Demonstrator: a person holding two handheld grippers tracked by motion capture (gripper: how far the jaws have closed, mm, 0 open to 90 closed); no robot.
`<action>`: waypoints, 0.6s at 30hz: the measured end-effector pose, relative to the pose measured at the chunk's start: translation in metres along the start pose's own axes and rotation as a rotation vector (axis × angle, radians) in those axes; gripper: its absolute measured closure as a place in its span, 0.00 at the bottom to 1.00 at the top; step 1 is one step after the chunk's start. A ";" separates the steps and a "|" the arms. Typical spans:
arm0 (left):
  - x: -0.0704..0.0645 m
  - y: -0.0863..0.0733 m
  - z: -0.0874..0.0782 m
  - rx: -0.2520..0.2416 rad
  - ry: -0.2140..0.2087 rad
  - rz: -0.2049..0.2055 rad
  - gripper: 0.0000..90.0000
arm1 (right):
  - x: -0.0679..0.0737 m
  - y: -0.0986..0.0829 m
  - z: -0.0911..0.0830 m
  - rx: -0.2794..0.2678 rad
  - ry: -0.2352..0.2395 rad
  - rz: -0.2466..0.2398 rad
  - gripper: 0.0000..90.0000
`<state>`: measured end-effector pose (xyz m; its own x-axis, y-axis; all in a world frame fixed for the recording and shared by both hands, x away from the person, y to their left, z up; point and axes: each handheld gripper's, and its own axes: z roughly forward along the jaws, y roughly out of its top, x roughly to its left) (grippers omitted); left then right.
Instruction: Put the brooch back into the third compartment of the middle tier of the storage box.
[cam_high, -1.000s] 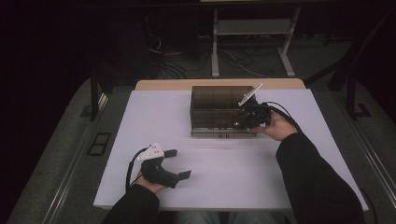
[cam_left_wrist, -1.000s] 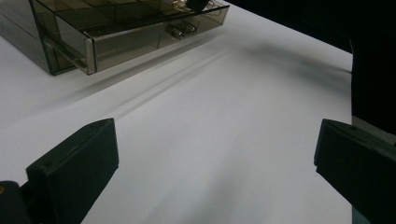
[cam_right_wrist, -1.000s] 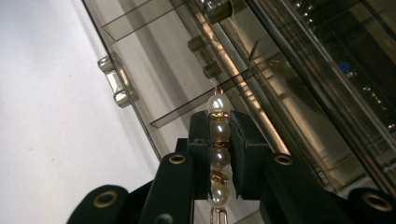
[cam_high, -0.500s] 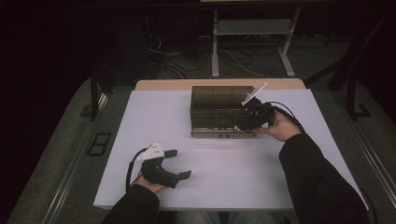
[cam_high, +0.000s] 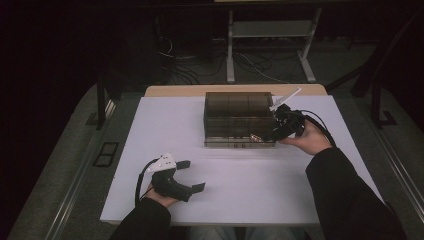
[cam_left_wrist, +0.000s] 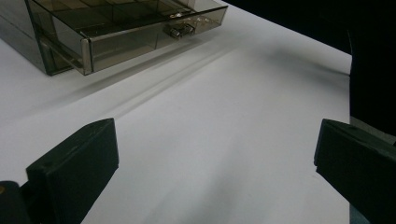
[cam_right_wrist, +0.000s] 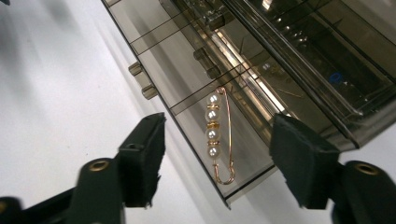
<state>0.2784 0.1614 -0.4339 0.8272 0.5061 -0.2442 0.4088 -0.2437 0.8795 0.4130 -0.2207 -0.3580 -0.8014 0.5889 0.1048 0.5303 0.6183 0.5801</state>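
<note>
the room around is dark, with cables and a metal stand on the floor behind, and in front of you is a white table (cam_high: 240, 195). near its far edge stands a smoked transparent drawer box (cam_high: 235, 107), and its bottom drawer (cam_right_wrist: 187, 88) is pulled out toward you. in the end compartment of this drawer, at your right side, lies a gold pin with four pearls (cam_right_wrist: 215, 133); it lies flat on the drawer floor, with its closed loop end near the drawer front.

your right gripper (cam_right_wrist: 217, 161) is just above this corner of the drawer, and its jaws are spread wide, one on each side of the pin, not touching it. in the high view the right gripper (cam_high: 272, 134) is at the right front corner of the box.

your left gripper (cam_high: 191, 175) rests low over the near left part of the table, well apart from the box. its jaws are also spread wide, with nothing between them, only bare table.
</note>
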 end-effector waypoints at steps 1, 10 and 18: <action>0.000 0.000 0.000 0.001 0.000 0.000 0.00 | 0.000 -0.001 -0.001 0.000 0.000 0.002 0.34; 0.000 0.000 0.000 -0.002 -0.002 -0.002 0.00 | 0.006 -0.010 -0.011 -0.029 0.011 0.045 0.12; -0.001 0.000 -0.001 -0.001 -0.003 -0.003 0.00 | 0.013 -0.025 -0.021 -0.041 -0.019 0.090 0.00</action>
<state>0.2777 0.1615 -0.4333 0.8270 0.5047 -0.2479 0.4106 -0.2410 0.8794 0.3836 -0.2393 -0.3546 -0.7455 0.6510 0.1428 0.5877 0.5410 0.6016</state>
